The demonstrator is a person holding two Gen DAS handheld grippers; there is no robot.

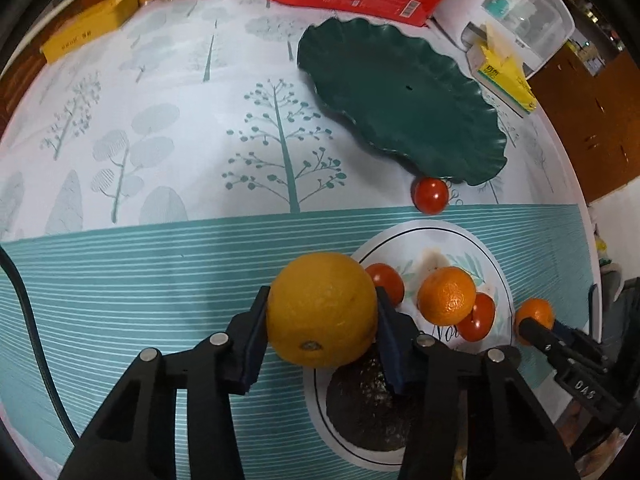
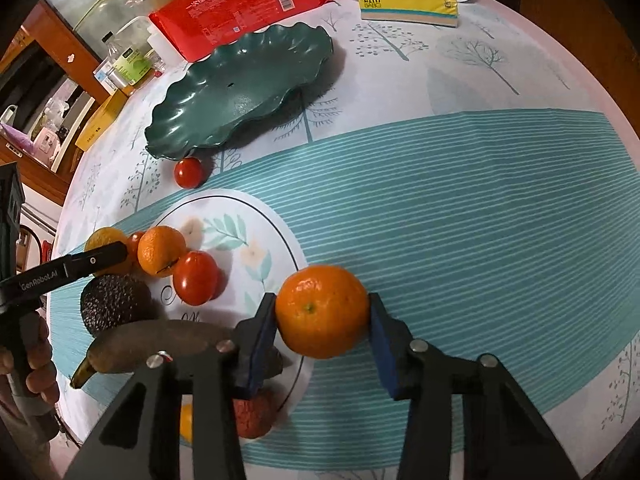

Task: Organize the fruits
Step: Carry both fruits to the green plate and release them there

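In the left wrist view my left gripper [image 1: 320,300] is shut on a big yellow-orange orange [image 1: 322,320], held above the edge of the white flowered plate [image 1: 496,276]. My right gripper [image 2: 322,308] is shut on a mandarin [image 2: 322,320] over the plate's right rim [image 2: 280,240]. On the plate lie another mandarin [image 2: 160,251], a tomato [image 2: 196,278], a dark avocado [image 2: 114,304], a browned banana [image 2: 160,344] and a red bumpy fruit [image 2: 250,416]. One tomato [image 2: 189,172] sits on the cloth against the empty green leaf-shaped plate [image 2: 240,92].
A red packet [image 2: 240,4], a yellow tissue box [image 2: 408,4] and a white container [image 1: 520,20] line the back of the table. Bottles [image 2: 120,64] and a yellow box [image 1: 88,28] stand at the far left. A hand [image 2: 36,364] holds the left gripper's handle.
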